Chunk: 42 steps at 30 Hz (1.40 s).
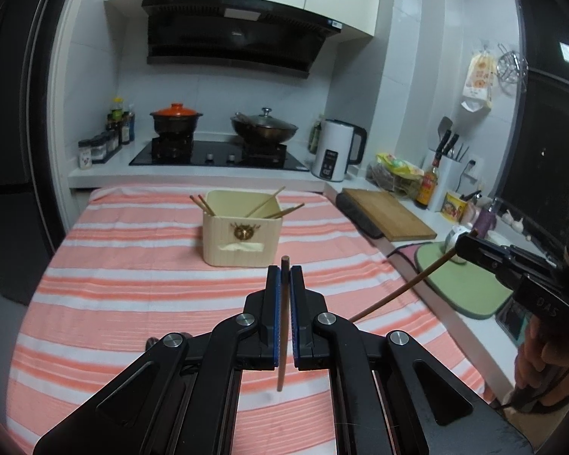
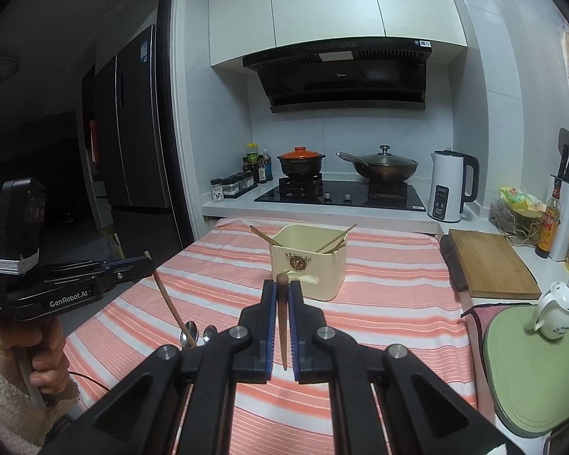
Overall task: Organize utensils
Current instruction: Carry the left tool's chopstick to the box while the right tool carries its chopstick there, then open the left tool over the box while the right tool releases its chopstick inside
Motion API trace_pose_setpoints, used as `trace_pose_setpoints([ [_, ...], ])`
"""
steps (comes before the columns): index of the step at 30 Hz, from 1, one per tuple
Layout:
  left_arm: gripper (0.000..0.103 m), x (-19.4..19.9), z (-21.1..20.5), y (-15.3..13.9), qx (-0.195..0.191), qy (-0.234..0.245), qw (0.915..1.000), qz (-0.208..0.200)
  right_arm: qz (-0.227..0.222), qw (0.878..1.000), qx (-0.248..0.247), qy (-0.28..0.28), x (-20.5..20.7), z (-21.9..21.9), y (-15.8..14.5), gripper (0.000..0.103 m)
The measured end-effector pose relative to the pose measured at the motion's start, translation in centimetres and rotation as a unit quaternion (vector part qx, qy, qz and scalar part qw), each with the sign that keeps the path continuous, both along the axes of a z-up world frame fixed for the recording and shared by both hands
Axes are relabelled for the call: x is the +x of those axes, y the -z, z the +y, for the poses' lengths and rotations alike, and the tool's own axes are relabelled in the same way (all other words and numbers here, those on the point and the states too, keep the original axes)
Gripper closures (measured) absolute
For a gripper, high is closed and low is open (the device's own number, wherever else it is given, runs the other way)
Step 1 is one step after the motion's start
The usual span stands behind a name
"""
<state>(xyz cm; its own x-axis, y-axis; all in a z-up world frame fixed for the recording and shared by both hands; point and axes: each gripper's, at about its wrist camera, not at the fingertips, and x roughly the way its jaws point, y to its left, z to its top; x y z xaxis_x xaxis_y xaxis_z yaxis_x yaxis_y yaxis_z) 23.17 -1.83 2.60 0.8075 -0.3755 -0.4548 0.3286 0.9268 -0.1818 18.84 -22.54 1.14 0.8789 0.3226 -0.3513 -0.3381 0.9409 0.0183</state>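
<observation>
Home kitchen; range hood (image 2: 345,76) over a gas hob (image 2: 341,193) bearing a clay pot (image 2: 301,163) and wok (image 2: 385,167). Kettle (image 2: 449,185), cutting board (image 2: 489,261), fridge (image 2: 132,125) alongside; white cabinets (image 2: 334,0) above.

Orange-lidded clay pot (image 1: 176,115), lidded wok (image 1: 264,126), white kettle (image 1: 336,150), wooden cutting board (image 1: 389,214), white teapot (image 2: 558,310)

Left gripper (image 1: 284,271): jaws pinched together, blue pads clamped, pointing forward and somewhat down. Right gripper (image 2: 282,284): same, jaws pinched tight, aimed forward and slightly down. Left hand (image 2: 30,356) wrapped round the handle below the gripper body, fluffy white sleeve at the wrist. Right hand (image 1: 542,356) gripping its handle from below, off to the right of the left tool.
</observation>
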Motion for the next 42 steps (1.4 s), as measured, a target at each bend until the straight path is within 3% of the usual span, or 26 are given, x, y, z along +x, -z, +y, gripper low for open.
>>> trace_pose_setpoints([
  [14, 0.101, 6.1, 0.5, -3.1, -0.019, 0.002, 0.9998, 0.010, -0.013, 1.000, -0.003, -0.014, 5.5, 1.8, -2.5, 0.097],
  [20, 0.101, 11.0, -0.1, -6.4, -0.022, 0.001, 0.9997, -0.001, -0.026, 1.000, 0.001, -0.011, 10.1, 2.2, -4.9, 0.097],
  [26, 0.101, 16.6, -0.4, -10.5, -0.026, -0.023, 0.9987, -0.038, -0.043, 0.999, 0.002, -0.001, 15.6, 2.8, -7.4, 0.097],
  [33, 0.101, 24.2, -0.5, -10.4, -0.040, -0.069, 0.9957, -0.047, -0.054, 0.998, 0.005, 0.018, 22.7, 3.2, -7.4, 0.097],
  [36, 0.101, 27.5, -0.9, -8.3, -0.026, -0.078, 0.9965, -0.017, -0.010, 1.000, 0.001, 0.016, 26.4, 3.4, -6.0, 0.097],
  [42, 0.101, 32.3, -1.6, -2.8, 0.001, -0.054, 0.9943, 0.092, 0.124, 0.992, -0.009, 0.004, 32.6, 4.0, -2.0, 0.097],
])
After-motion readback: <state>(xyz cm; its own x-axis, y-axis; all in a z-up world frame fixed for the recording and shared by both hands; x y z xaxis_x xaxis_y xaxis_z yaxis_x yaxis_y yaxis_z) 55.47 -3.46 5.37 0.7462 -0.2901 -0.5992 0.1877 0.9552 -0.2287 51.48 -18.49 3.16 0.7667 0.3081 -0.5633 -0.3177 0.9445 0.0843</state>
